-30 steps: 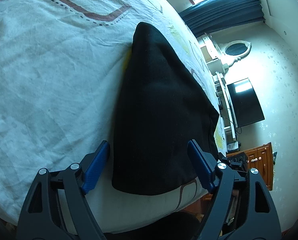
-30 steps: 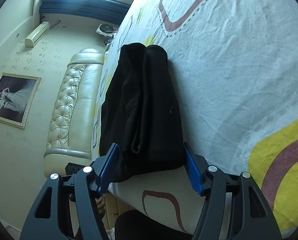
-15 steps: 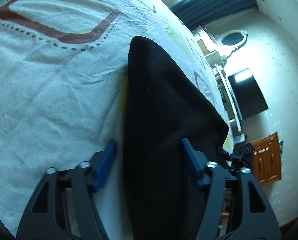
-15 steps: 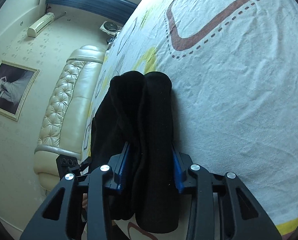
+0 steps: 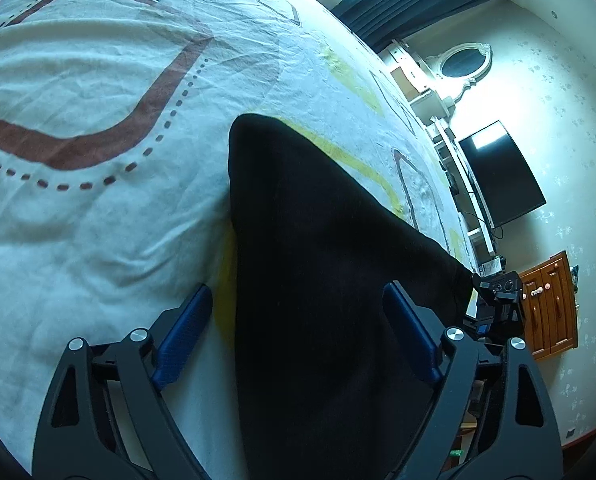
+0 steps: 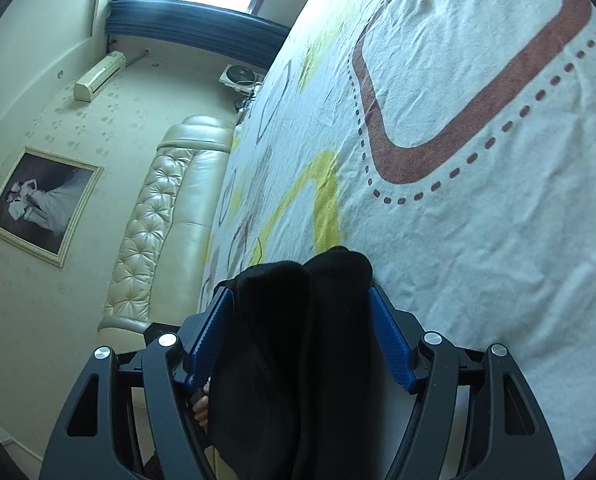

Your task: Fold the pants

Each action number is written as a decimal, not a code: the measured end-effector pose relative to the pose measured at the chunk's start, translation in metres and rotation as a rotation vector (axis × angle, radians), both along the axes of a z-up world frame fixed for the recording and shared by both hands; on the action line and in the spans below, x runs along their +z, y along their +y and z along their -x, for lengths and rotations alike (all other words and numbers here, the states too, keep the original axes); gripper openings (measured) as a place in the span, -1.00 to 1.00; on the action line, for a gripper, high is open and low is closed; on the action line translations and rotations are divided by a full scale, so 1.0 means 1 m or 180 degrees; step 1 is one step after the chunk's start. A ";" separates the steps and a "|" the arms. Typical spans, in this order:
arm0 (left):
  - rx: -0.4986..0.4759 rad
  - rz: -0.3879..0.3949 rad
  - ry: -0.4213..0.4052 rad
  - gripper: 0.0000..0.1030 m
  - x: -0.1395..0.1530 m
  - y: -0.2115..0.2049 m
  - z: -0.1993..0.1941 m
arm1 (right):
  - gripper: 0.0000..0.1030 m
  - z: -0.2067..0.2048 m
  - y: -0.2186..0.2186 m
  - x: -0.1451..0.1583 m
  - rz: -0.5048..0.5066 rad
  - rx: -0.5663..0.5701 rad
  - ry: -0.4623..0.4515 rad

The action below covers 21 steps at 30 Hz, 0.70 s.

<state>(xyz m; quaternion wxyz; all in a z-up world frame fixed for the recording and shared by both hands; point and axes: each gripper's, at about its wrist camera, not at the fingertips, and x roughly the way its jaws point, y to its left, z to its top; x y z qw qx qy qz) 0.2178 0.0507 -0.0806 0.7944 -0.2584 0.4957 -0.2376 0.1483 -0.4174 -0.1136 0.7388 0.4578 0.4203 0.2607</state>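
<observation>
The black pants lie folded into a narrow bundle on the bed sheet, a white cloth printed with brown bands, dotted lines and yellow stripes. In the left wrist view the bundle runs from a rounded far end near the middle of the picture down between the fingers to the lower edge.

Left gripper: the jaws are opening. The pants lie between them. The blue pad of the left finger stands clear of the cloth, with a strip of sheet visible between pad and fabric. The right-hand pad lies over the dark cloth; contact there cannot be told. The grip is released.

Right gripper: the jaws are opening. The rolled end of the pants fills the gap between the two blue pads. The fabric reaches both pads; whether they press on it cannot be told from this view.

Surroundings in the left wrist view: a dark screen on the wall, an oval mirror, a wooden cabinet and part of the other gripper's body just beyond the right edge of the pants.

Surroundings in the right wrist view: a padded cream headboard, a framed picture, a wall air conditioner and a window with a dark curtain
</observation>
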 end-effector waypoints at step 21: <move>-0.0068 -0.0574 -0.0271 0.72 0.010 -0.015 0.005 | 0.10 0.015 -0.002 -0.005 -0.0002 -0.0043 0.0050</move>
